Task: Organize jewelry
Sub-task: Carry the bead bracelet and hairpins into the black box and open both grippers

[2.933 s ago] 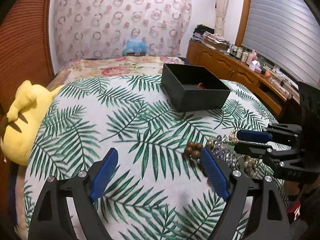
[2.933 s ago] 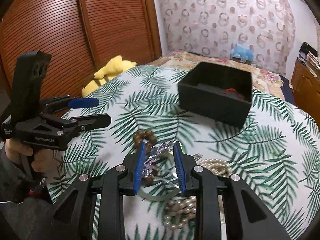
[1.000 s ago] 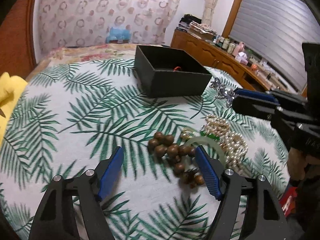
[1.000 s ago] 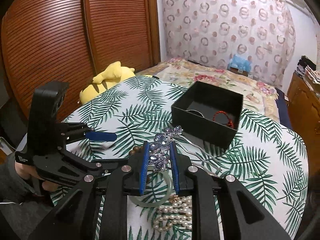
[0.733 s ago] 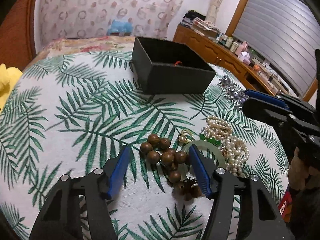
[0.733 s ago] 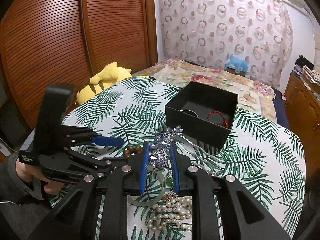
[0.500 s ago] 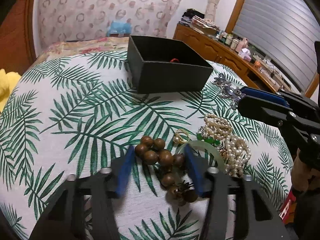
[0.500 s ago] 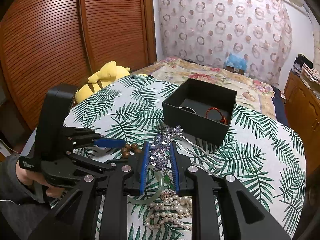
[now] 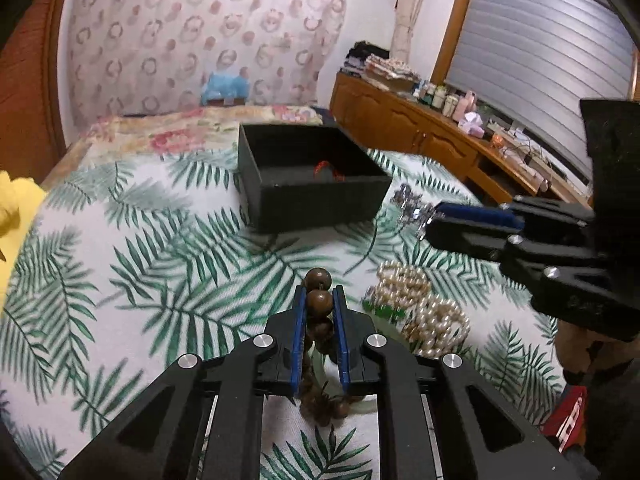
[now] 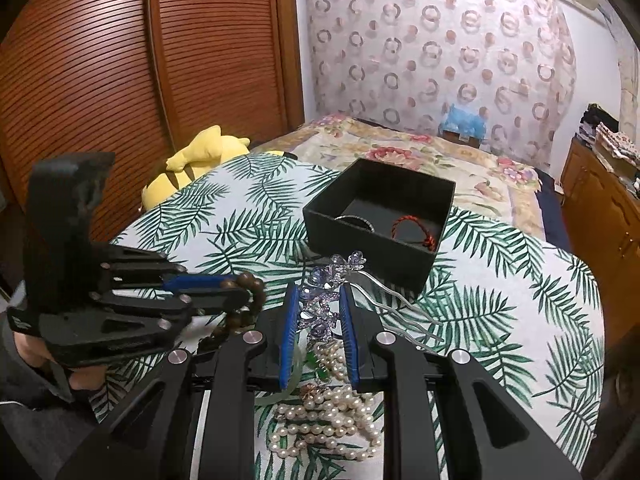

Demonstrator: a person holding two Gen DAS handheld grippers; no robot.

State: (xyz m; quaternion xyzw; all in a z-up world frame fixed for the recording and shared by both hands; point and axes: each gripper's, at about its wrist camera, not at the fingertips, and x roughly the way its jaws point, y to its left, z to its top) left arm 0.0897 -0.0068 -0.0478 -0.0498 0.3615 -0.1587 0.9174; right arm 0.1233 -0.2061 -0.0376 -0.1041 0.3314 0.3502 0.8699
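The left hand-held gripper [image 9: 319, 309] is closing its jaws on the wooden bead bracelet [image 9: 319, 301], pinching one bead so the loop dangles free; the right hand-held gripper [image 10: 319, 308] clamps the crystal hairpin [image 10: 326, 298] (prongs trailing rightward), the black box [image 10: 372, 240] just ahead of both.

Yellow plush toy [image 10: 196, 160] beside leaf-print tablecloth [image 10: 520, 300]; blue plush [image 9: 226, 86] beyond.

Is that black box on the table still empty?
No: in the right wrist view the black box already holds a red braided cord and a thin silvery bangle on its floor.
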